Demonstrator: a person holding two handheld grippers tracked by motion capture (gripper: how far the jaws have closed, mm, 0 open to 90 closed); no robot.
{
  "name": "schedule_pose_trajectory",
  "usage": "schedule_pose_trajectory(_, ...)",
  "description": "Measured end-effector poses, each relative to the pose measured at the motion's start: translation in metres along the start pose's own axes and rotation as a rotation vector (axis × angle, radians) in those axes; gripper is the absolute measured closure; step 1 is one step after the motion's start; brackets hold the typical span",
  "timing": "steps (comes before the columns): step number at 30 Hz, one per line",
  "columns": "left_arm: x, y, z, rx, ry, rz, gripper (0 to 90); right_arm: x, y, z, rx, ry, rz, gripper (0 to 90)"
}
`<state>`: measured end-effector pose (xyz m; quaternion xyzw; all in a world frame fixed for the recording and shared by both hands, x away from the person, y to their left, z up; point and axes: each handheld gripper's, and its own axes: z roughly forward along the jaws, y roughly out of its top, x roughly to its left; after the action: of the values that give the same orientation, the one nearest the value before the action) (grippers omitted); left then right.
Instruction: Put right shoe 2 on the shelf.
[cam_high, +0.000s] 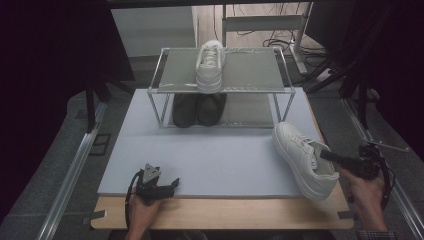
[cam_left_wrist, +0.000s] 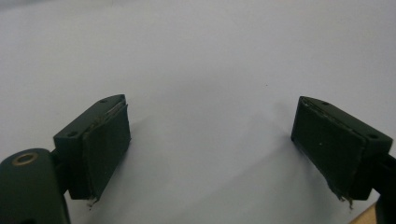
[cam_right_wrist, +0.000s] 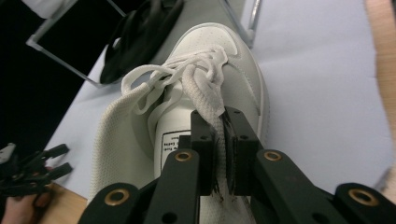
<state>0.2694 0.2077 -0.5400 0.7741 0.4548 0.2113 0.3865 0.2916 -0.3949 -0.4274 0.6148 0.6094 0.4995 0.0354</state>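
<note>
Left tool (cam_high: 172, 184) is sitting low at the near-left edge of the bench (cam_high: 210, 155), jaws spread wide with nothing between them; in the left gripper view the pads (cam_left_wrist: 105, 149) are hovering over bare grey mat (cam_left_wrist: 205, 70), so it is idle and should keep clear of the lift path. Mid-scene, the shoe rack (cam_high: 220, 90) is standing at the far side of the bench, already carrying one white sneaker (cam_high: 210, 65) on its top shelf and a dark pair (cam_high: 197, 109) underneath. Far right, the second white shoe (cam_high: 302, 157) is lying on the mat near the bench's right edge, toe pointing toward the rack, and the right tool (cam_high: 327, 155) is reaching into its opening from behind. In the right gripper view the right tool (cam_right_wrist: 223, 140) is clamped tight on the tongue (cam_right_wrist: 212, 112) of the shoe (cam_right_wrist: 224, 60), laces (cam_right_wrist: 163, 77) bunched just ahead of the pads. Likely step: lifting this shoe to set it beside its mate on the top shelf. The tongue is soft, so the shoe will probably be dangling toe-down and swinging; lifting slowly and straight up, then carrying level, is the safer way. Going high enough to clear the rack's front rail, approaching the free space right of the shelved sneaker, and lowering until the sole is resting flat before letting go should be keeping it from tipping off. A pinch this narrow could be slipping, so no jerks.
</note>
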Motion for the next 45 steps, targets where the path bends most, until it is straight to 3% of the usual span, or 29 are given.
schedule_pose_trajectory(11, 0.0, 0.0, 0.0, 0.001, 0.0, -0.001, 11.6, 0.015, 0.008, 0.002, -0.007, 0.109, 0.007, 84.5)
schedule_pose_trajectory(24, 0.0, 0.0, 0.0, 0.0, 0.0, -0.001, 11.6, 0.044, 0.021, 0.004, -0.016, 0.223, 0.001, 84.5)
schedule_pose_trajectory(38, 0.0, 0.0, 0.0, -0.002, 0.0, 0.0, 11.6, 0.073, 0.041, 0.005, -0.035, 0.314, 0.022, 84.5)
schedule_pose_trajectory(45, 0.0, 0.0, 0.0, 0.001, 0.0, 0.001, 11.6, 0.09, 0.054, 0.006, -0.04, 0.336, 0.009, 84.5)
